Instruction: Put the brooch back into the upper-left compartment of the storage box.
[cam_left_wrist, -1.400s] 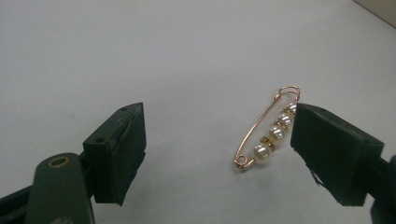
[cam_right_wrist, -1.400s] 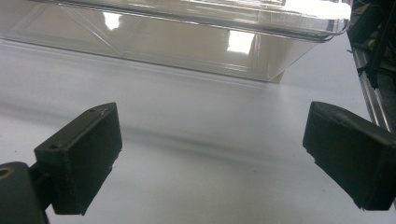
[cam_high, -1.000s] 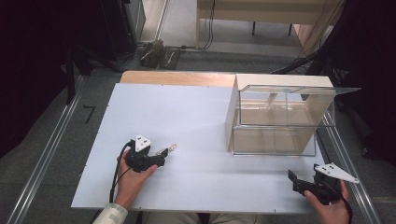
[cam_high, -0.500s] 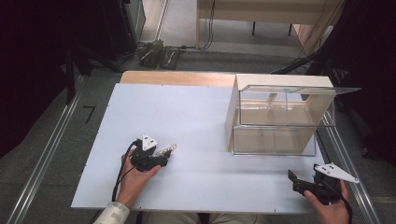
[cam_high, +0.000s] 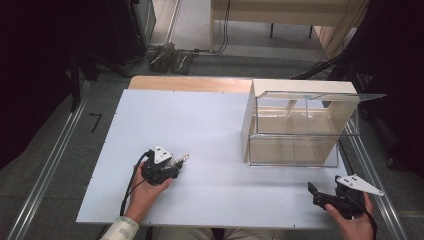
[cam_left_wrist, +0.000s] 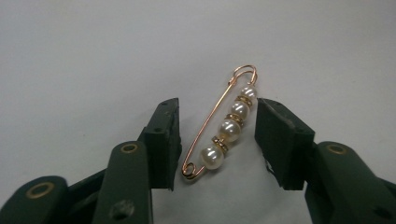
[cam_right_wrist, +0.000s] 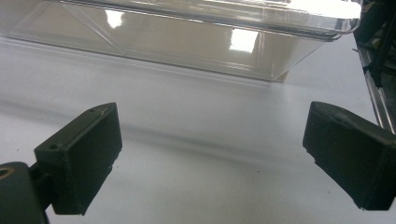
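A: Where is the pearl pin (cam_left_wrist: 226, 127) lying?
B: Flat on the white table (cam_high: 210, 130), between the jaws of the left hand-held gripper (cam_left_wrist: 217, 140). It is a gold safety-pin brooch strung with four pearls, set at a slant, its clasp end pointing away from the jaws.
A: Are the jaws on it?
B: They stand apart on either side. The right jaw seems very near the upper pearls, though I cannot tell whether it touches.
A: And from above?
B: The left hand-held gripper (cam_high: 175, 167) sits near the table's front left, the pin (cam_high: 181, 159) a small glint at its tip.
A: The other one?
B: The right hand-held gripper (cam_right_wrist: 212, 154) has its jaws spread wide over bare table, with nothing between them, facing the clear plastic box (cam_right_wrist: 187, 37). From above, it (cam_high: 316, 194) is at the front right corner, in front of that box (cam_high: 295, 131).
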